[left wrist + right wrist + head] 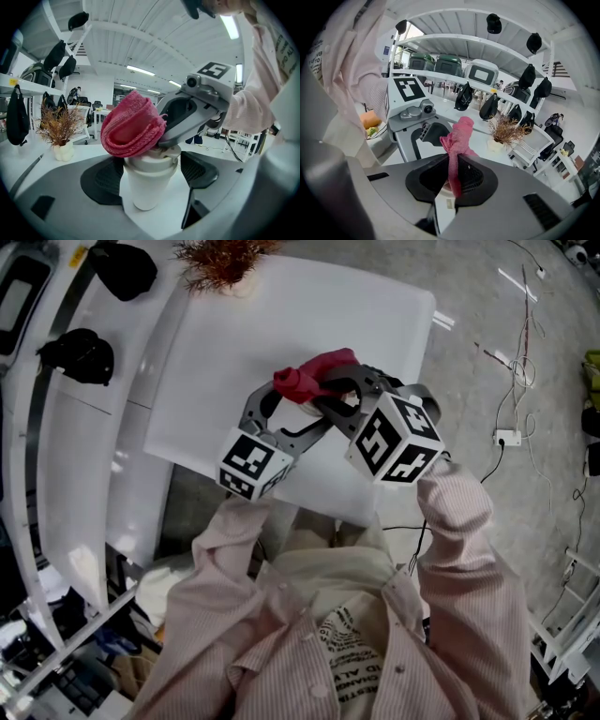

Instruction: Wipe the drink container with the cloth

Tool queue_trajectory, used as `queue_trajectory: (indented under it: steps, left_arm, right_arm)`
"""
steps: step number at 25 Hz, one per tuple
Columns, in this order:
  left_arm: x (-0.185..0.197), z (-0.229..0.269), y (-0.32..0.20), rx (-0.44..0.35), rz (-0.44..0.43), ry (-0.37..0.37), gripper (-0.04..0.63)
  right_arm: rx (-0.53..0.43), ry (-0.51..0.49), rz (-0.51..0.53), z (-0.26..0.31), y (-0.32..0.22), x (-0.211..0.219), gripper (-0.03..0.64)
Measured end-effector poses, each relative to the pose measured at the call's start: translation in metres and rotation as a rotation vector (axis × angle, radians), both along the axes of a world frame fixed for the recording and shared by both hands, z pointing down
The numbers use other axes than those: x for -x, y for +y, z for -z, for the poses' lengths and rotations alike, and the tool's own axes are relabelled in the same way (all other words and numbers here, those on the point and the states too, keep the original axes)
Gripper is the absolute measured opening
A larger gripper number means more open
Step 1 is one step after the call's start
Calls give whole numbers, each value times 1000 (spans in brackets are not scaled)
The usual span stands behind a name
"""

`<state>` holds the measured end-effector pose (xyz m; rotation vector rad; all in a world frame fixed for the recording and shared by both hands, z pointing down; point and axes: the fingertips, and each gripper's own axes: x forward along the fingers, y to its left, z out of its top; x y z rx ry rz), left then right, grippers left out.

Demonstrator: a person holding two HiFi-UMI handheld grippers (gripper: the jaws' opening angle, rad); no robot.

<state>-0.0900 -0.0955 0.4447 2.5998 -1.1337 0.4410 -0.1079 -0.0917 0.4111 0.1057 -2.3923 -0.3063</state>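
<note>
**Cup clamped in left tool, cloth pinched in right**

Left tool (pixel 150 173): jaws closed on the cup (pixel 149 190), one dark pad against each side of its body. The cup stands upright between them, its base just above the white desk (pixel 281 324); whether it touches the desk cannot be told.

Right tool (pixel 453 173): jaws shut tight on the cloth (pixel 132 125), which is pinched in a thin fold between the pads. The rest of the cloth bunches out beyond the jaw tips and lies on the cup's lid, directly above the left tool's jaws. The right tool reaches in from the left tool's right, angled down over the lid.

Materials:
- Cup: plain white, smooth, tapering toward the base, with a round, stepped white lid.
- Cloth: pink-red, ribbed knit, rolled into soft layered folds.
- Tool pads: black, finely textured, rounded in outline.
- Desk: white, flat, matte.
</note>
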Motion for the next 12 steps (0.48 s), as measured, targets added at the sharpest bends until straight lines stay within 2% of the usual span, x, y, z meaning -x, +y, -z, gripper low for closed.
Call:
queue_trajectory:
  steps: [12]
  left_arm:
    - [3,-6,1,8,4,-4,364]
  right_arm:
    - [47,25,1,0,13,-8,37]
